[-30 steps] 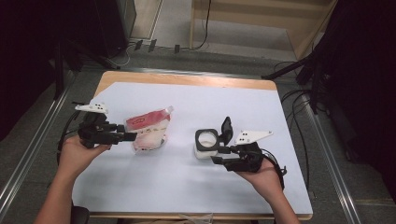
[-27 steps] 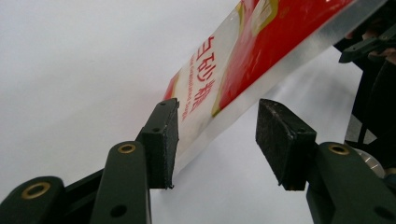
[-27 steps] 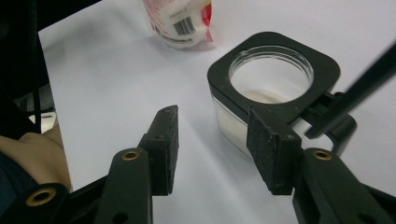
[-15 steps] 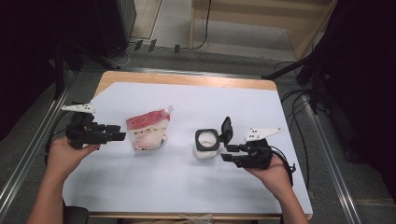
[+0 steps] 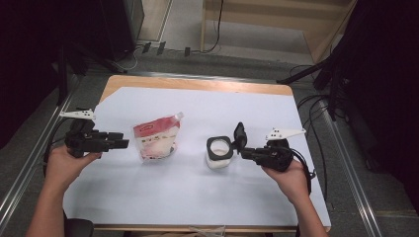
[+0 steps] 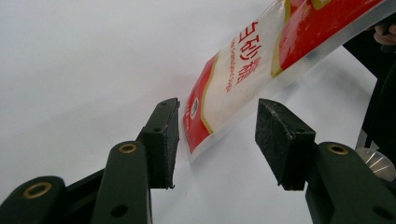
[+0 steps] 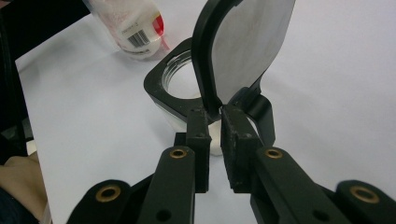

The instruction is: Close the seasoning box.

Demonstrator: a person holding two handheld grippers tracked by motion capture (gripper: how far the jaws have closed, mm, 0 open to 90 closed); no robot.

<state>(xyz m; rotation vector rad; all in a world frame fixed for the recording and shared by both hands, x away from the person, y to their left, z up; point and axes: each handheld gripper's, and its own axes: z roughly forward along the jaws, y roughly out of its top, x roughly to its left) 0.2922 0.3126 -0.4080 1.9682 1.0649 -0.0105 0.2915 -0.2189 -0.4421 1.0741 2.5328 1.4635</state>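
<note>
Left gripper (image 5: 117, 143) first: I have it low over the worktop (image 5: 296, 128) at the left edge, its jaws parted and empty, and it points level toward the sugar pouch (image 5: 155, 137), which lies just beyond the tips and a little apart from them. In the left gripper view the pouch's (image 6: 243, 74) near bottom corner sits in the gap between the pads (image 6: 167, 135), touching neither. The pouch lies flat with its long axis running away from me and slightly rightward, spout at the far end, so my gripper meets it across the short way. That makes this hand the nearer one to the pouch by far. It is a soft, glossy packet, red and white with printed characters and white grains showing through a clear panel.

Moving right, the jar (image 5: 219, 153) stands upright near the middle of the worktop, well apart from the pouch. It is clear and partly filled with white stuff, with a black square collar and a hinged lid (image 5: 240, 134) standing open. My right gripper (image 5: 243, 149) comes in from the right. Its jaws have just been closing and are now clenched on the lid's lower edge by the hinge (image 7: 219, 109).
</note>
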